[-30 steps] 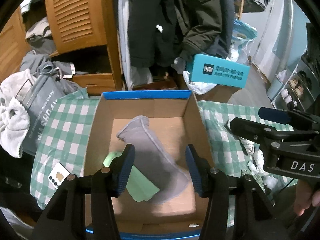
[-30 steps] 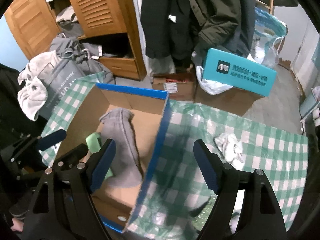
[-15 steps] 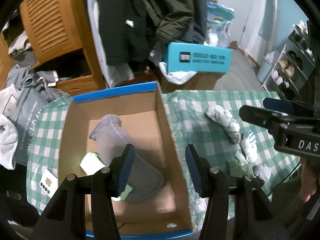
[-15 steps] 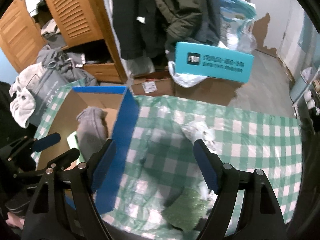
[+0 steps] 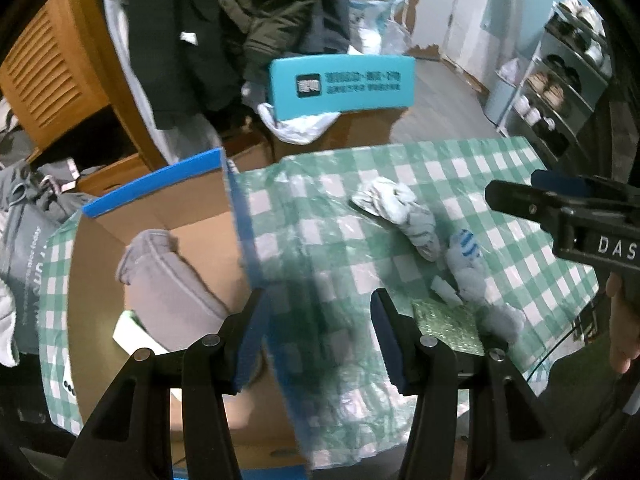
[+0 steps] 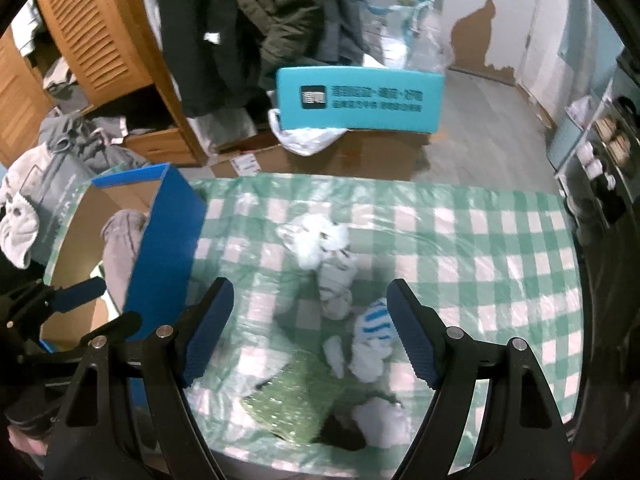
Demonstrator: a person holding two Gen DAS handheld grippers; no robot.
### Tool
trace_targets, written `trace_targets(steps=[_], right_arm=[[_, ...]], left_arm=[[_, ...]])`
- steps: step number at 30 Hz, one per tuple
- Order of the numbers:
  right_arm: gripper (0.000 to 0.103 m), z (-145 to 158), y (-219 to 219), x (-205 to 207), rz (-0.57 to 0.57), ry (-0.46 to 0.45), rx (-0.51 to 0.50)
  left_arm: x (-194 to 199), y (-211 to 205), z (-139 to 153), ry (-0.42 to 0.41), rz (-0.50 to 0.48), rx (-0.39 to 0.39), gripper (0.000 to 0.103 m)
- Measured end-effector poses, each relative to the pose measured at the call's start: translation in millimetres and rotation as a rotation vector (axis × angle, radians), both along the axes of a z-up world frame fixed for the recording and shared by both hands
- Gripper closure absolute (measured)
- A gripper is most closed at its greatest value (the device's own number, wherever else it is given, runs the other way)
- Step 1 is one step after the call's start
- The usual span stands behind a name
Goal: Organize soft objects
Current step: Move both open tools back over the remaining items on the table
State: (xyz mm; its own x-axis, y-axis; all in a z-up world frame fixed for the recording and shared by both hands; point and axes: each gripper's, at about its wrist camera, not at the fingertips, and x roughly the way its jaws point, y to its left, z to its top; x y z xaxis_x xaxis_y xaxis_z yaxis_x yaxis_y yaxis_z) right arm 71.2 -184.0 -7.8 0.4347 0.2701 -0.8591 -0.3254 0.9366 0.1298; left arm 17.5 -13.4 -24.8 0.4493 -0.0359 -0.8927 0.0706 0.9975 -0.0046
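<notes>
The blurred socks (image 6: 334, 276) lay on the checked cloth (image 6: 480, 240) beside the box (image 6: 168, 248), whose wall half hid a grey garment (image 5: 168, 280), while both the left gripper (image 5: 316, 336) and right gripper (image 6: 310, 332) hung spread, empty.

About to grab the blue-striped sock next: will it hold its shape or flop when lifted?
Probably flops: the blue-striped sock lies crumpled on the tablecloth. Likely light, unlikely to slip from the pads. It touches neighbouring socks, so it may drag one.
</notes>
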Motion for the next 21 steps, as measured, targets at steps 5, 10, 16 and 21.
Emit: trace_targets(steps=[5, 10, 16, 21], right_arm=[[0.024, -8, -21, 1, -0.031, 0.014, -0.002], [0.024, -17, -36, 1, -0.048, 0.035, -0.004], [0.024, -30, -46, 2, -0.057, 0.057, -0.024], [0.024, -51, -50, 7, -0.066, 0.097, -0.044]], left_arm=[[2, -20, -10, 0.033, -0.037, -0.001, 0.049], [7, -37, -24, 0.080, -0.064, -0.008, 0.049], [15, -46, -39, 0.123, -0.062, -0.023, 0.049], [20, -50, -48, 0.141, -0.057, -0.027, 0.049]])
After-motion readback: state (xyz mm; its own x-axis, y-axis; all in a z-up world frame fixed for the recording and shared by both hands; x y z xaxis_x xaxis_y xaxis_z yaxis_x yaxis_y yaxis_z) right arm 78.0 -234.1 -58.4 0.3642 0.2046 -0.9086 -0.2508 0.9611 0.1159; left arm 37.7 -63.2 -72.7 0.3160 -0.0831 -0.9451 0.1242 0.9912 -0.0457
